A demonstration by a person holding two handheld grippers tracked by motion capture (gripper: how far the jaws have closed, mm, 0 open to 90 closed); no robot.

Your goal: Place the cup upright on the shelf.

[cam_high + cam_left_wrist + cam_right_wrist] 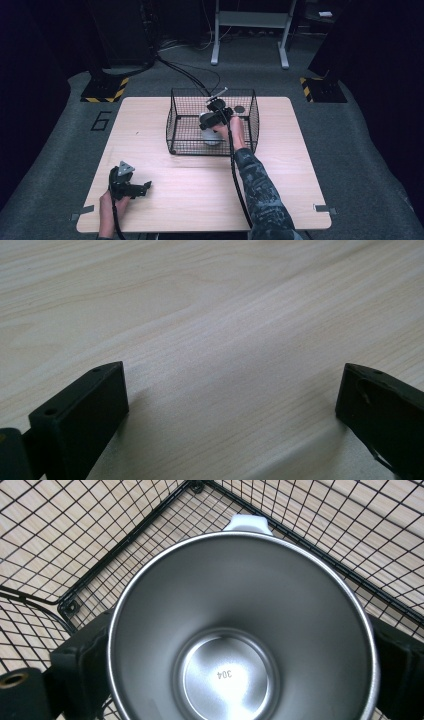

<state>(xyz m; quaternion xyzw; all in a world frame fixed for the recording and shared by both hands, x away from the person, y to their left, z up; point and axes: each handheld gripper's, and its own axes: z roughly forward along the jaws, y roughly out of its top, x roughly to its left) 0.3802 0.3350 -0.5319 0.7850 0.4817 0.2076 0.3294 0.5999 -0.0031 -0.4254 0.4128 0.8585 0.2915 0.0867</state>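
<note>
A black wire basket [172, 120] stands at the back middle of the wooden table [280, 165]. My right gripper [217, 117] reaches down into it, shut on a steel cup [211, 137] with a white handle. In the right gripper view the cup [240, 605] sits mouth-up between the two jaws, its white handle [247, 524] pointing toward a basket corner [195, 486], with "304" stamped on its bottom. My left gripper [142, 189] rests near the front left edge. Its jaws stand wide open over bare wood [232, 340], with nothing between them.
A small dark disc [239, 109] lies in the basket's back right part. Cables run over the floor behind the table toward a grey stand [250, 20]. Yellow-black striped blocks [105, 90] sit on the floor at both back corners.
</note>
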